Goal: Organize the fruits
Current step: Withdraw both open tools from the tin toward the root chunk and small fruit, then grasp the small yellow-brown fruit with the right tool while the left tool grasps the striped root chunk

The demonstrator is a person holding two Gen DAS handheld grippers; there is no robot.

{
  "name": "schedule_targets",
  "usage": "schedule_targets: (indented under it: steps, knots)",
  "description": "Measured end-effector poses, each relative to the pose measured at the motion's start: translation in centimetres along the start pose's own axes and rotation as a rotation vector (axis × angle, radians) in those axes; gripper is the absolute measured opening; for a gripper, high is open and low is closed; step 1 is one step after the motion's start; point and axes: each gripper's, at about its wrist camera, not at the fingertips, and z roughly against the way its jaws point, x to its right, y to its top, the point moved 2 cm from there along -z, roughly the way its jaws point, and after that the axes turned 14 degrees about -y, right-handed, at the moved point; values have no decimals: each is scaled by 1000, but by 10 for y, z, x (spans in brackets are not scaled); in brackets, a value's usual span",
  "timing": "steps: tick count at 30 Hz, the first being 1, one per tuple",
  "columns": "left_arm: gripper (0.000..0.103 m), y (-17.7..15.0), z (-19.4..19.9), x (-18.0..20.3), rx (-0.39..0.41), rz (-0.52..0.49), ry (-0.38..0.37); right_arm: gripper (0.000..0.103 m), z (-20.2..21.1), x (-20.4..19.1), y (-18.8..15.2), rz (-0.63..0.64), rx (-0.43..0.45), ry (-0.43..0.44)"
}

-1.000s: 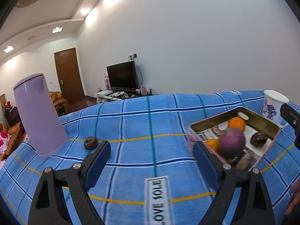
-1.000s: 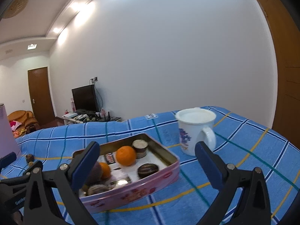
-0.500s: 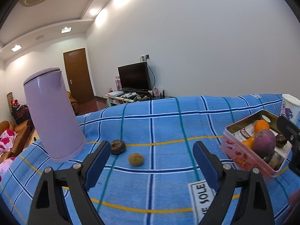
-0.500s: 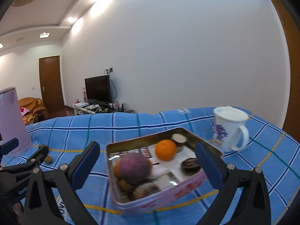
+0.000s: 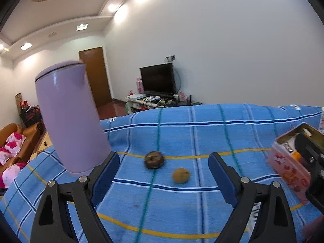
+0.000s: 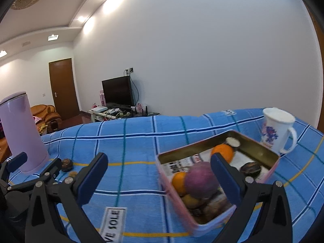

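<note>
1. Fruit in my left wrist view: two small pieces lie loose on the blue checked cloth (image 5: 202, 133) that covers the bench. A dark brown wrinkled fruit (image 5: 154, 160) sits just beyond and left of a small tan round fruit (image 5: 181, 175); the two are near each other but apart.
2. I judge both to be light. The tan one looks firm and apt to roll, so I would take it across its widest part. The dark one looks soft-skinned, so only a gentle squeeze suits it.
3. My left gripper (image 5: 164, 174) is spread wide and pinches nothing. Both fruits show in the gap ahead of its blue pads (image 5: 105, 174), untouched. A tall lilac kettle (image 5: 68, 119) stands upright just left of the left pad.
4. Tin in my right wrist view: a pink tin box (image 6: 214, 184) sits on the cloth holding an orange (image 6: 222, 151), a large purple round fruit (image 6: 199, 179), a second small orange (image 6: 179, 182) and darker pieces I cannot name. I judge the tin stiff and its load moderate.
5. My right gripper (image 6: 160, 174) is spread wide and holds nothing; whether its right pad brushes the purple fruit I cannot tell. A white floral mug (image 6: 277, 130) stands just beyond the tin.
</note>
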Motion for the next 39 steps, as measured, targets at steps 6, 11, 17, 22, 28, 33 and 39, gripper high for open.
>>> schedule_targets:
  steps: [6,11,17,22,28,33,39]
  knots:
    - [90,-4,-22,-58,-110,134,76,103,-6,-30,-1,49,-19,42]
    - [90,-13,-37,-104,-205,262,173,103,-19,-56,-1,88,-66,75]
    - [90,-15,-42,-118,-228,236,282,103,-43,-106,-7,195,-187,162]
    - [90,-20,-51,-124,-297,224,307,94,-59,-154,-19,358,-270,231]
    - [90,-23,-54,-140,-348,274,298,68,-84,-187,-36,464,-411,287]
    - [90,-23,-53,-145,-353,295,285,47,-90,-194,-45,484,-456,322]
    - [90,-22,-54,-137,-352,261,258,33,-75,-177,-49,453,-440,348]
